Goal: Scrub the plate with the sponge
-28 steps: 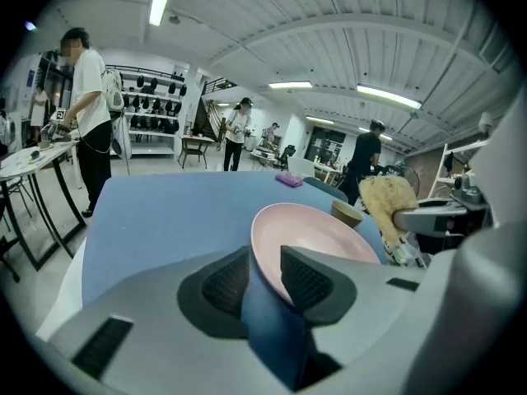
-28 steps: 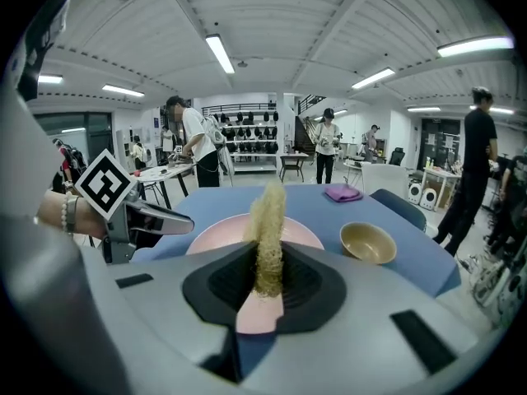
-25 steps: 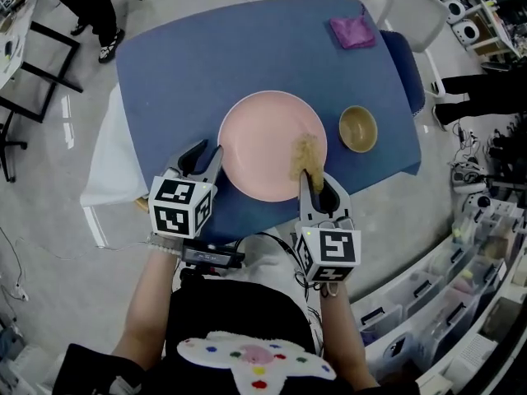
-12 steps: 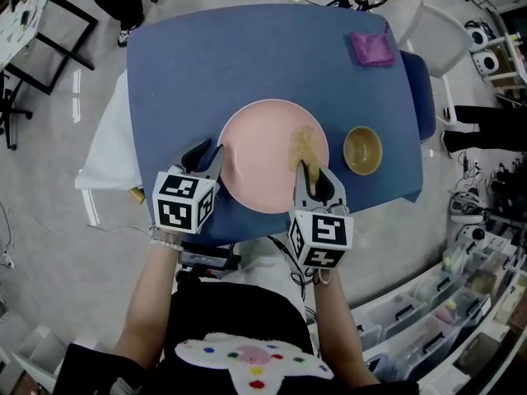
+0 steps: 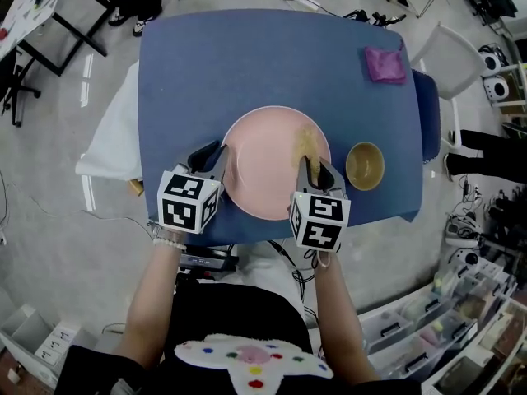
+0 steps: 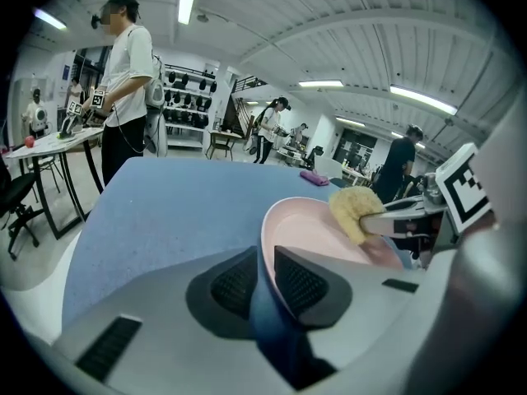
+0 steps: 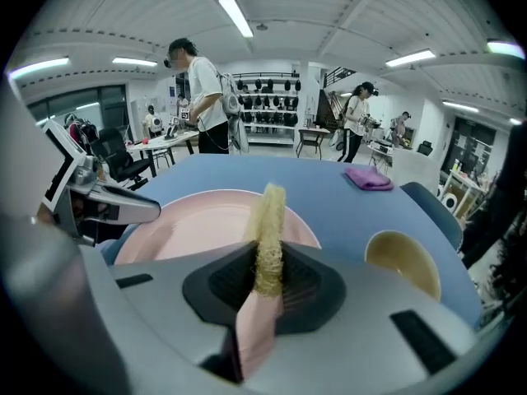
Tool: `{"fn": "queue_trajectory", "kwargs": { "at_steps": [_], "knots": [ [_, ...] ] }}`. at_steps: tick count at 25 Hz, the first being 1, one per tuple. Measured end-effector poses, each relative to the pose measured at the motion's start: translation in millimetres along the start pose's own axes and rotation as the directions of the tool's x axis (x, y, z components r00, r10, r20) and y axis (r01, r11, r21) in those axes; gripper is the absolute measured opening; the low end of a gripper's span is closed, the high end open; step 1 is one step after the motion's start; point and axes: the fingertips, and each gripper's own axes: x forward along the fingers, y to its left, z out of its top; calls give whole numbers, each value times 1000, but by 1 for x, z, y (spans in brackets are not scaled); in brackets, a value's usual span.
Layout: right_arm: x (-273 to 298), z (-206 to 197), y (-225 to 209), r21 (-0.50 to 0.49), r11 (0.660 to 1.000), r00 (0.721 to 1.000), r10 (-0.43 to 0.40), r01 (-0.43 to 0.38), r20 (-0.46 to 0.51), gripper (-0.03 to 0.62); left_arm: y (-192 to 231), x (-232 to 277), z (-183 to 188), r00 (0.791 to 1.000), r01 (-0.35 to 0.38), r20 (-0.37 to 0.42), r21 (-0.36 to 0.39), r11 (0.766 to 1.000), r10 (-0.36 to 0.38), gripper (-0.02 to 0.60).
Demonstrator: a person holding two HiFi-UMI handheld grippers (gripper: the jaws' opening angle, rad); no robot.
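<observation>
A pink plate (image 5: pixel 272 159) lies on the blue table (image 5: pixel 247 56). My left gripper (image 5: pixel 216 153) straddles the plate's left rim. In the left gripper view its jaws (image 6: pixel 263 282) are closing with the pink rim (image 6: pixel 309 229) between them, and a thin gap still shows at the left pad. My right gripper (image 5: pixel 314 164) is shut on a yellow sponge (image 5: pixel 307 146), which stands on edge over the plate's right part. The right gripper view shows the sponge (image 7: pixel 270 229) pinched between the pads, above the plate (image 7: pixel 198 220). The sponge (image 6: pixel 352 211) also appears in the left gripper view.
A tan bowl (image 5: pixel 364 164) sits just right of the plate, close to my right gripper. A purple cloth (image 5: pixel 384 64) lies at the table's far right corner. People stand at benches beyond the table's far edge.
My left gripper has slid onto the plate's left rim and its jaws have narrowed. The right gripper has drawn the sponge a little toward the near side of the plate.
</observation>
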Motion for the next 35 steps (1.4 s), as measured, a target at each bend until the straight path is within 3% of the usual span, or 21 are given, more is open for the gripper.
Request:
{"fn": "queue_trajectory", "kwargs": {
  "at_steps": [11, 22, 35],
  "knots": [
    [27, -9, -10, -55, 998, 992, -21, 14, -125, 57, -4, 1, 0, 1000, -18, 6, -4, 1000, 18, 44],
    [39, -12, -9, -78, 997, 965, -30, 10, -260, 57, -3, 0, 1, 1000, -18, 16, -23, 1000, 18, 43],
    [58, 8, 19, -144, 988, 972, 28, -63, -235, 55, -3, 1, 2, 1000, -8, 16, -34, 999, 9, 43]
  ]
}}
